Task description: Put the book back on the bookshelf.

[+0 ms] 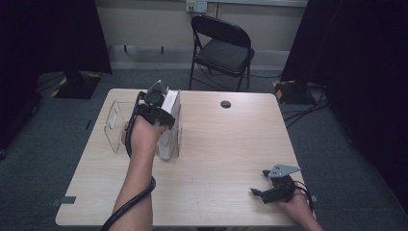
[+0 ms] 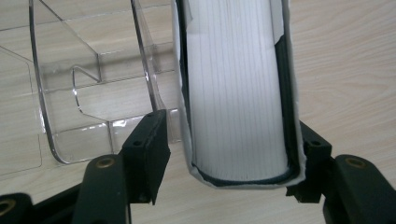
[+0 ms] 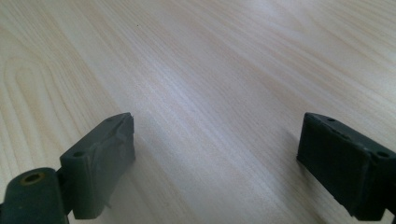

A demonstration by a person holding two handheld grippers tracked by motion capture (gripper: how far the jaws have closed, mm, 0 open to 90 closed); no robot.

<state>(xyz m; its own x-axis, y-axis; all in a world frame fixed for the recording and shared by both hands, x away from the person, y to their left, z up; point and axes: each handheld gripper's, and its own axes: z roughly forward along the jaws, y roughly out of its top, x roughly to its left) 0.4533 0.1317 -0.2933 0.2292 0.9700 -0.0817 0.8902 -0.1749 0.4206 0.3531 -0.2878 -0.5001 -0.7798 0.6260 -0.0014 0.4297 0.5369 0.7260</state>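
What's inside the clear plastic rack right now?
A white-covered book stands upright at the right side of the clear rack, between the left tongs, whose left pad is off it. The slot beside it looks empty. The hand hides the rack's middle from above.

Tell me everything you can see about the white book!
The book is thick, with white pages and a dark cover wrapped in a white jacket. It stands upright in the clear plastic rack, at the side away from its empty slots, page edges facing the left gripper. That gripper's jaws sit on either side of it: the right-hand one is against the cover, the left-hand one stands off with a gap.
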